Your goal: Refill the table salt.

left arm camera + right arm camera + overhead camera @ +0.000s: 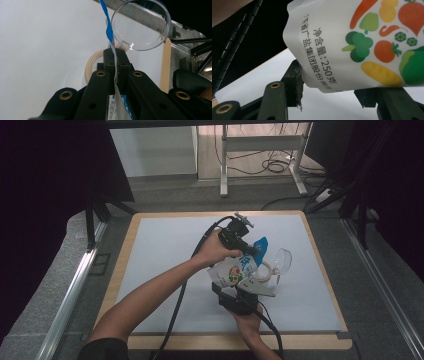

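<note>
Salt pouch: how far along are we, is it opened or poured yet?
Done: both tongs have the salt pouch lifted off the white mat. The left tongs are shut on its blue top edge; the right tongs are shut on its bottom end. In hand: the pouch is held beside the clear measuring cup and tape roll. Left: the cup looks empty; whether the top is torn open I cannot tell.

surface: table [125,270] with wooden rim, covered by a white sheet [165,250]
on the sheet: tape roll [264,270] and clear cup [282,260], near the right edge
</note>
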